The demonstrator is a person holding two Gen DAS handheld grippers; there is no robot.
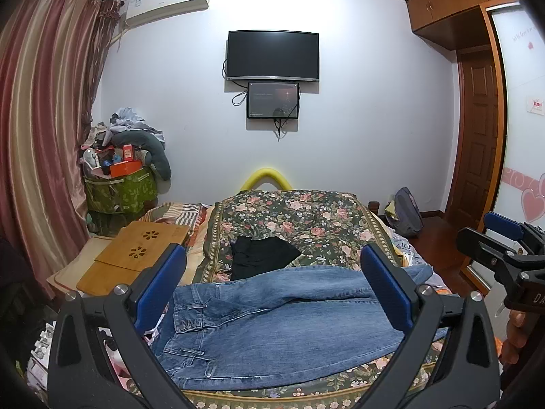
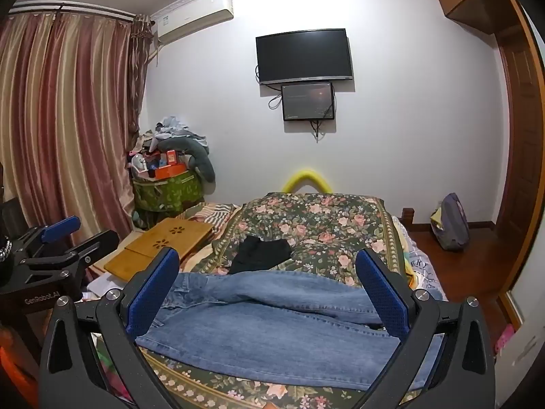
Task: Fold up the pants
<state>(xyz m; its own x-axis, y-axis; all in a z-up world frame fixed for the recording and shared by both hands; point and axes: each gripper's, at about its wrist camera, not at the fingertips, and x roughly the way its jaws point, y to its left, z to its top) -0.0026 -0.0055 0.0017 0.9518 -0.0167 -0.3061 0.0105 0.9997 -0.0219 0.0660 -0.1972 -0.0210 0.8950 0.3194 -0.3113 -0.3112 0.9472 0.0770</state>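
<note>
Blue jeans (image 1: 272,323) lie flat across the floral bedspread (image 1: 306,218), waistband to the left, legs running right. They also show in the right wrist view (image 2: 272,313). My left gripper (image 1: 272,272) is open and empty, held above the near edge of the jeans. My right gripper (image 2: 269,269) is open and empty, also above the jeans. The right gripper shows at the right edge of the left wrist view (image 1: 504,238); the left gripper shows at the left edge of the right wrist view (image 2: 61,235).
A black garment (image 1: 259,255) lies on the bedspread just behind the jeans. A wooden lap tray (image 1: 136,252) rests on the bed's left side. A pile of clutter (image 1: 126,163) stands in the far left corner. A backpack (image 1: 407,211) sits on the floor, right.
</note>
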